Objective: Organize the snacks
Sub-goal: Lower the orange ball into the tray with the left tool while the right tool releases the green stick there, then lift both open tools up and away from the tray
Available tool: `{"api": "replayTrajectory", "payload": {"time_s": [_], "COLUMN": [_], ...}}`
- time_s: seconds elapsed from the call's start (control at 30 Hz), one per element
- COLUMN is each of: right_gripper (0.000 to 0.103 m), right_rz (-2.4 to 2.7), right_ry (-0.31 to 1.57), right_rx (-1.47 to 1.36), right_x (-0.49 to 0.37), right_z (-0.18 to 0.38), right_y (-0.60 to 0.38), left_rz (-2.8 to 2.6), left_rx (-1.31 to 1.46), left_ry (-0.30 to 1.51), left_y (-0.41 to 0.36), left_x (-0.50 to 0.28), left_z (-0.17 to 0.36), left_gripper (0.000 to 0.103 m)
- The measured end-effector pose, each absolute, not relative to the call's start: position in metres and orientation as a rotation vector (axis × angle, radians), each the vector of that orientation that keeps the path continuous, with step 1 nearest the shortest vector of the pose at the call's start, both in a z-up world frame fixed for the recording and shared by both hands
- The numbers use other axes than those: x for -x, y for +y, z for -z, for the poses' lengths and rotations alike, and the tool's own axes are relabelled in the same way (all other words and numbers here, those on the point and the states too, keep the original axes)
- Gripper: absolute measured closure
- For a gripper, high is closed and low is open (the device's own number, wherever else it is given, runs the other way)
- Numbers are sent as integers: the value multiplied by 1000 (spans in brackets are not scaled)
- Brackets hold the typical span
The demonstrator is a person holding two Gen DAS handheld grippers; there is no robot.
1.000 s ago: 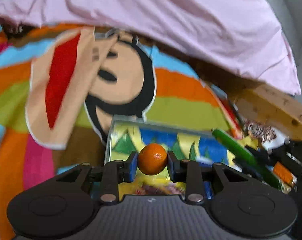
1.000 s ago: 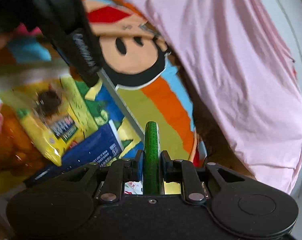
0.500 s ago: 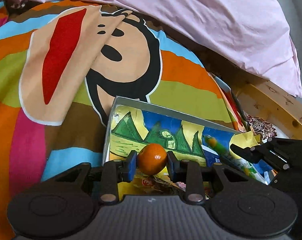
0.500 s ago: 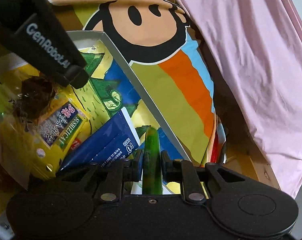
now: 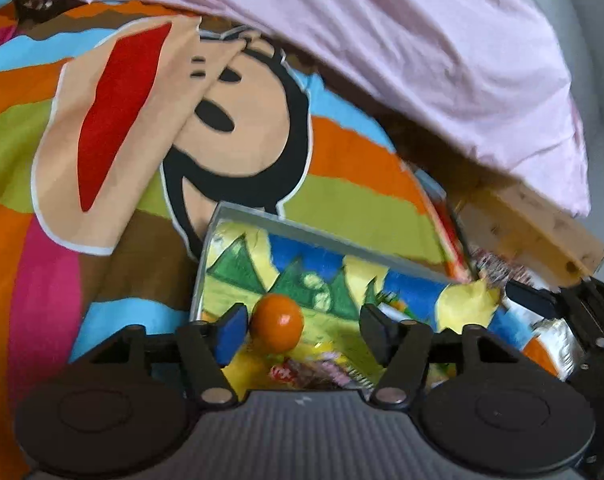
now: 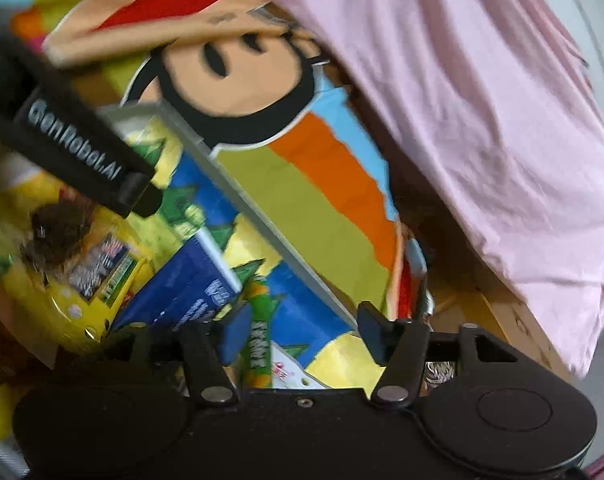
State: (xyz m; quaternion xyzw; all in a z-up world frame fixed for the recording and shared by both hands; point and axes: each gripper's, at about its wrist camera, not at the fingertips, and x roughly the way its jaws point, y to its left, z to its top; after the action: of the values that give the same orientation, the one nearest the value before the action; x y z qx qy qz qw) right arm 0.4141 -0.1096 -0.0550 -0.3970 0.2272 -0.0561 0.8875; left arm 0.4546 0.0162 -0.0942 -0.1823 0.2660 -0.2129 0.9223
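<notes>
My left gripper (image 5: 302, 330) is open over a shallow box (image 5: 253, 220) with a painted lining. A small orange (image 5: 277, 327) sits next to its left finger, free of the right one. My right gripper (image 6: 305, 330) is open over the same box (image 6: 261, 216). A green snack stick (image 6: 258, 340) lies against its left finger, loose. The box holds a yellow snack bag (image 6: 73, 264) and a blue packet (image 6: 181, 292). The left gripper's finger (image 6: 81, 152) crosses the right wrist view.
The box lies on a colourful cartoon blanket (image 5: 221, 120). A pink sheet (image 5: 422, 48) is heaped behind it. A wooden bed frame (image 5: 534, 228) runs at the right. The right gripper (image 5: 574, 312) shows at the right edge of the left wrist view.
Both grippers have opened. The left one let go of the orange and the right one let go of the green stick, both over the box.
</notes>
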Motion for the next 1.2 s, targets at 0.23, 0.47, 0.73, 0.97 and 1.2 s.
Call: {"api": "replayTrajectory", "payload": {"time_s": [0.23,0.47,0.73,0.97,1.2], "right_gripper": [29,10,7,4,1], "right_rz": [153,161,153,145,143], "right_ry": [385,314,262,203,171], "right_rx": [698,593,496,429,357], "right_x": [-382,-342,-286,-235,-183], "right_z": [-2,-50,-85,-116,-135], "right_y": [-121,-131,-129,-132,-147], "left_rz": [440,381,393,294,243], "left_rx": [386,389,335,300,249], "left_ry": [437,398,342,314,291], "left_y": [25,39,34,34,42], "left_x": [-433,-404,-343,-281,-232], "left_z": [72,42,-2,-29,-52], "left_gripper": [17,8,3,1,1]}}
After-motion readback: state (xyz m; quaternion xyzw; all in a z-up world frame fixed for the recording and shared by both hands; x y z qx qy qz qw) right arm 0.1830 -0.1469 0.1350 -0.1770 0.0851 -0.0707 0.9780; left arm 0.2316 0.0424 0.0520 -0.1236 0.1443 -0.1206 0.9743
